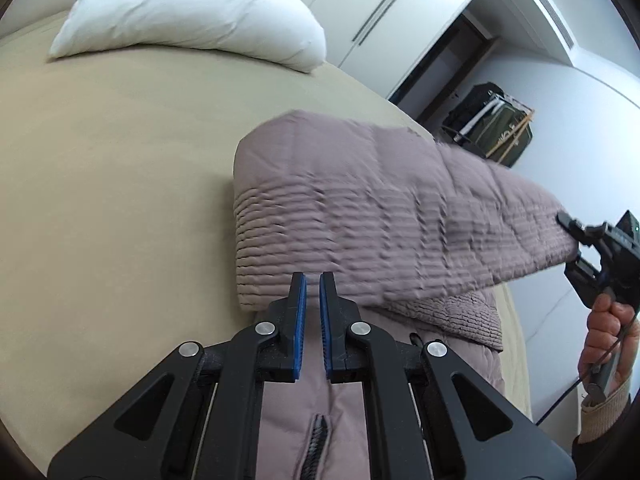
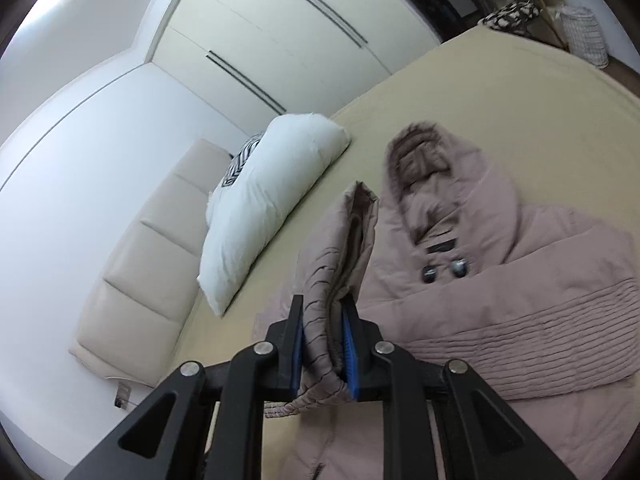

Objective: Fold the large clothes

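Note:
A mauve quilted hooded coat (image 2: 520,280) lies front up on the beige bed (image 2: 480,92), its hood (image 2: 420,160) pointing away. My right gripper (image 2: 323,303) is shut on the cuff end of one sleeve (image 2: 344,248), which is bunched between the blue pads and lifted off the bed. In the left wrist view that sleeve (image 1: 380,208) stretches across the coat's body to the right gripper (image 1: 571,238), held by a hand (image 1: 608,336). My left gripper (image 1: 313,280) is shut with nothing between its pads, above the coat's front near the zipper (image 1: 316,440).
A white pillow (image 2: 264,200) and a striped cushion lie at the head of the bed by a padded headboard (image 2: 152,248). White wardrobe doors (image 2: 280,40) stand behind. A dark bag (image 1: 496,124) and a wire basket (image 2: 584,36) sit on the floor beyond the bed.

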